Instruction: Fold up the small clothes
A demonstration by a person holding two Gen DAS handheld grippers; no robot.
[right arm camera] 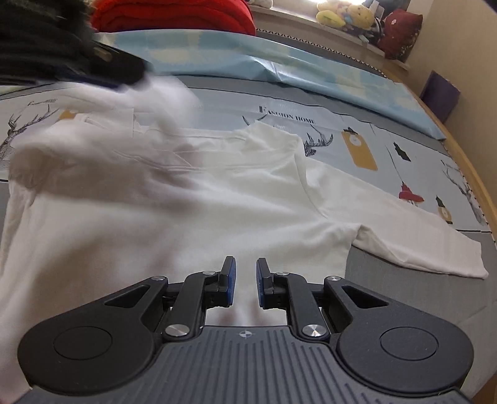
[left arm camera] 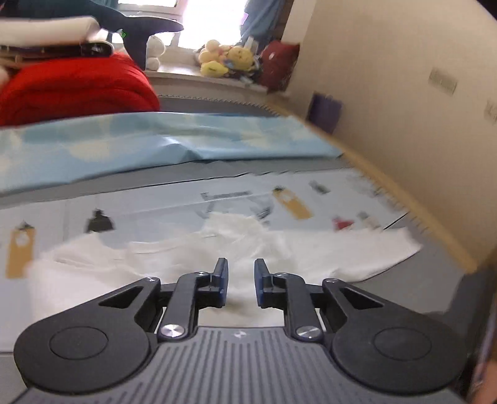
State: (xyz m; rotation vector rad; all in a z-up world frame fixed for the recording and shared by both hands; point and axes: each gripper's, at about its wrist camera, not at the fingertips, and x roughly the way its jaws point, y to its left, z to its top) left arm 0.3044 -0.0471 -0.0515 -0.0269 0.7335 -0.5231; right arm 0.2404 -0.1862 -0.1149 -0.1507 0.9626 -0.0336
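- Left gripper point(left arm camera: 241, 281) and right gripper point(right arm camera: 245, 281): jaws apart, empty, over the shirt point(right arm camera: 192, 199).
- Only the right view shows its sleeve point(right arm camera: 419, 239) at 3 o'clock.
- Shirt white, rumpled, on the sheet point(right arm camera: 357, 124).

Daylight enters from a window point(left arm camera: 198, 18) at the far end, blown out to pure white in the left wrist view. Left wrist view motion-blurred throughout; wall point(left arm camera: 403, 93) and bed print smeared. Right wrist view sharper, except a blurred raised fold of the white shirt point(right arm camera: 217, 192) upper left. Soft shadow under that fold. Fisheye bends edges strongly.
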